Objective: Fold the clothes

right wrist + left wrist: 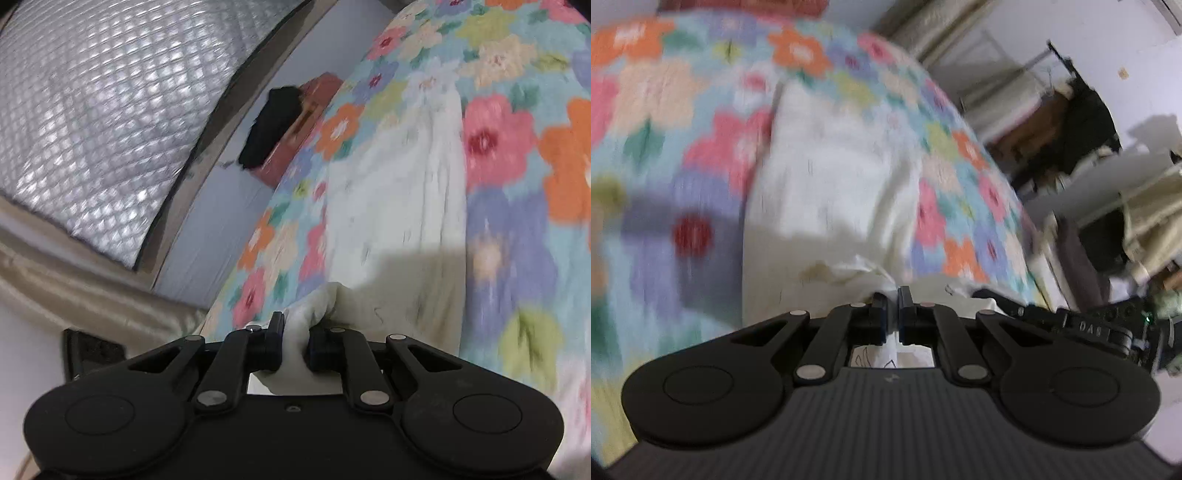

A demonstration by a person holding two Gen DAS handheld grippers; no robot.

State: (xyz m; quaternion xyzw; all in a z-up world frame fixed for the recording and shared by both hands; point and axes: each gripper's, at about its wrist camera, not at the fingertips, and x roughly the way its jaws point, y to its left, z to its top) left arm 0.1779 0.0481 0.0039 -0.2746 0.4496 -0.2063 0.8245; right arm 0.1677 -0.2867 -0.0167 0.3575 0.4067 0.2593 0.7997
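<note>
A white garment (831, 177) lies stretched out on a bed with a flowered cover (683, 110). My left gripper (892, 295) is shut on the near edge of the garment, with a fold of cloth pinched between its fingers. My right gripper (297, 334) is shut on another bunched corner of the same white garment (395, 199), which runs away from it over the flowered cover (517, 221). The right gripper also shows at the right of the left wrist view (1071, 321). Both views are blurred.
Beside the bed stand a dark clothes rack with hanging items (1082, 122) and piled cream fabric (1152, 210). In the right wrist view there is a quilted silver panel (92, 110), a beige curtain (74, 284), and a reddish box with a black object (288, 129).
</note>
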